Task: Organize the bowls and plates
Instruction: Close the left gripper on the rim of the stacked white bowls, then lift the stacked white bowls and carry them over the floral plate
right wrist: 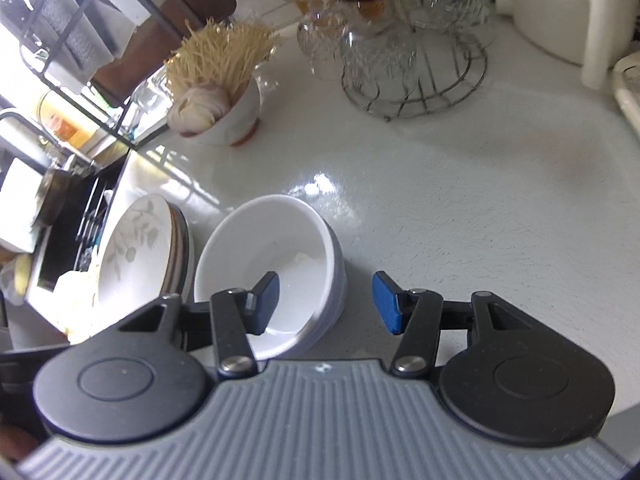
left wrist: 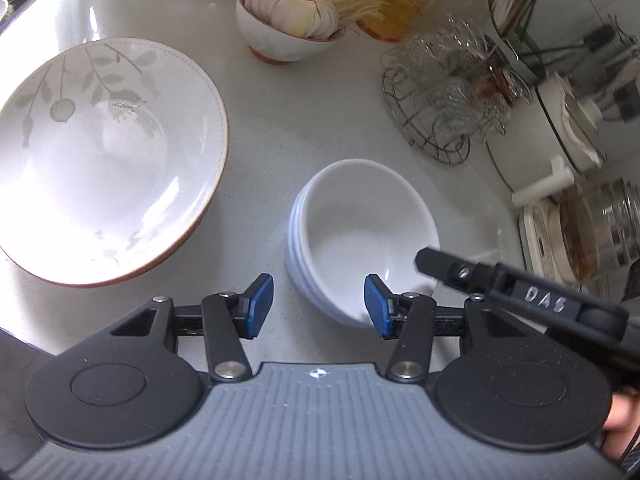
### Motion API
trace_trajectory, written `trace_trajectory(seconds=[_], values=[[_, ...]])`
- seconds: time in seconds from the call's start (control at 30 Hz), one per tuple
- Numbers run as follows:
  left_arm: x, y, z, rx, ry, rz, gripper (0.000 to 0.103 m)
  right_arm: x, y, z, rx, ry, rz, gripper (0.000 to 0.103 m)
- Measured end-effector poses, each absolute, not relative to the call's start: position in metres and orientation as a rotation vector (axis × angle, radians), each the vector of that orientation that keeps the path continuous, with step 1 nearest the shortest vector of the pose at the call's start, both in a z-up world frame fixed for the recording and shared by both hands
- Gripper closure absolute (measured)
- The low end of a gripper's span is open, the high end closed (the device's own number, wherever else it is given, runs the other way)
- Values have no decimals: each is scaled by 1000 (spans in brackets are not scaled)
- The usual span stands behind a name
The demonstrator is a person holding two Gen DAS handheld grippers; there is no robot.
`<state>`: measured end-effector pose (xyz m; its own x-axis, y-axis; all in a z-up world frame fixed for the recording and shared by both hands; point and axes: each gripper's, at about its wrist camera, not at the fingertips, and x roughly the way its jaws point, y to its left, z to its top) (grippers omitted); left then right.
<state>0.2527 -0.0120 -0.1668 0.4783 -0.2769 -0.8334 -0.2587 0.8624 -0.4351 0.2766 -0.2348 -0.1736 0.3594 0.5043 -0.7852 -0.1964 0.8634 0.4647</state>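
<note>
A stack of small white bowls (left wrist: 352,220) stands on the pale counter (left wrist: 280,128). A large leaf-patterned plate (left wrist: 100,160) lies to its left, on top of a stack of plates in the right wrist view (right wrist: 136,252). My left gripper (left wrist: 319,304) is open and empty, just short of the bowl stack's near rim. My right gripper (right wrist: 326,300) is open, its jaws straddling the right wall of the bowl stack (right wrist: 272,264); its left finger (right wrist: 266,300) is over the bowl's inside. The right gripper's finger shows in the left wrist view (left wrist: 432,262) at the bowl's right rim.
A bowl of sliced onion and noodles (left wrist: 288,20) stands at the back. A wire rack of glassware (left wrist: 444,100) is at the right, with white appliances (left wrist: 560,128) and a jar (left wrist: 600,224) beyond. A sink with dishes (right wrist: 60,232) lies left of the plates.
</note>
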Motion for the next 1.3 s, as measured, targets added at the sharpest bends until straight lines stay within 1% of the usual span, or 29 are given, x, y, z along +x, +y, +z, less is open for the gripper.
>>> trace_trajectory(seconds=[0.17,0.33,0.4,0.47,0.53,0.77,0.83,1.03,1.3], values=[[259,-19,-175,-584,1071,22,48,287,-236,-189,317,1161,497,48],[264,-22,-189,-608,1072,53,48,294,-235,-198,304,1197,525,56],[264,-22,-193,-626,1069,60,49,296,-234,-200,302,1209,538,57],[264,-22,-196,-634,1064,62,53,299,-233,-203,297,1218,548,58],[265,-21,-200,-646,1064,67,54,301,-233,-205,302,1220,564,66],[267,-22,-206,-653,1059,63,61,303,-228,-206,300,1226,577,73],[267,-21,-206,-657,1061,59,61,303,-227,-206,305,1229,581,77],[268,-23,-199,-641,1071,42,61,302,-223,-202,273,1226,568,81],[264,-18,-180,-615,1067,-6,61,298,-226,-188,334,1219,531,82]])
